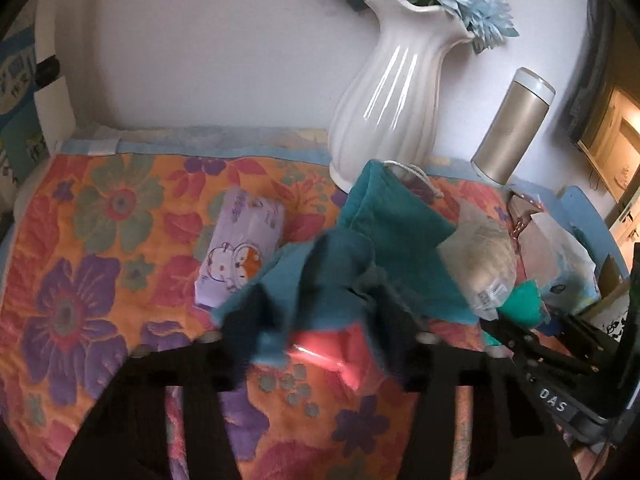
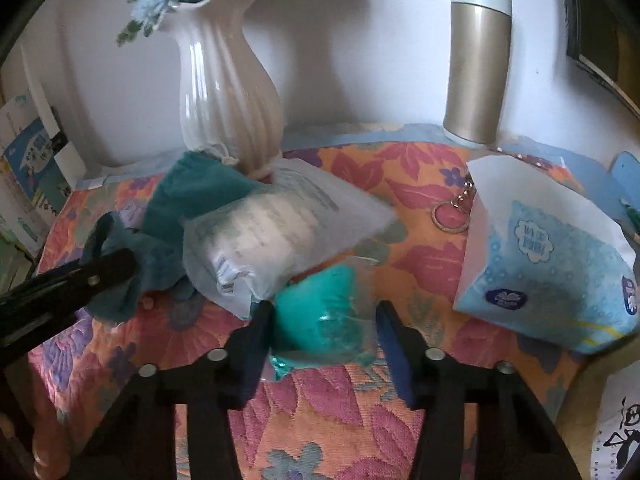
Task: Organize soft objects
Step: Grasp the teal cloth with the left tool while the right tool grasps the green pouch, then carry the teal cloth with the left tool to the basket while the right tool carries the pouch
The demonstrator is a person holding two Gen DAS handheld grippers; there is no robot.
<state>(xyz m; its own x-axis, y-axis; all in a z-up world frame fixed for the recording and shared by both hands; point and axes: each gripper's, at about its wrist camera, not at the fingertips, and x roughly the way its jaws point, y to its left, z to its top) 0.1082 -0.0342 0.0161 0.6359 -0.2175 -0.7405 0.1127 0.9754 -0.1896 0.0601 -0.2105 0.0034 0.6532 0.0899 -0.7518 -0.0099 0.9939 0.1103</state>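
floral cloth [image 2: 420, 184] covers a table against a white wall. in front of the white vase [image 2: 228, 92], the left gripper [image 1: 320, 320] appears pinched on a teal cloth [image 1: 380, 208]; the right gripper [image 2: 324, 312] gapes around a green packet [image 2: 320, 308]. dragging cloth might topple the vase. only the left view shows the purple tissue pack [image 1: 240, 244].
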